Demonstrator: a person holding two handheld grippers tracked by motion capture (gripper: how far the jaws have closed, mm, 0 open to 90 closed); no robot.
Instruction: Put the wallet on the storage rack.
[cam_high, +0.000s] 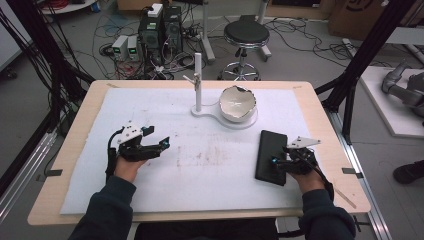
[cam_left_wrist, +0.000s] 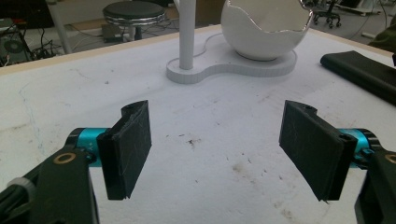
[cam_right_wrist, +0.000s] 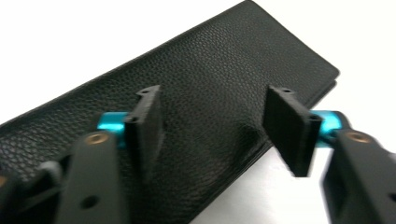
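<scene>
Both R gripper (cam_right_wrist: 212, 126) jaws part-open, prob. untouched wallet (cam_right_wrist: 187, 93) between.

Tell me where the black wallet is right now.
In the high view the wallet lies flat on the white mat, right of centre, below the white bowl. The right gripper is at its near right edge.

Grained black leather wallet (cam_right_wrist: 201, 93) (matt), glossy white bowl (cam_left_wrist: 264, 30)
</scene>
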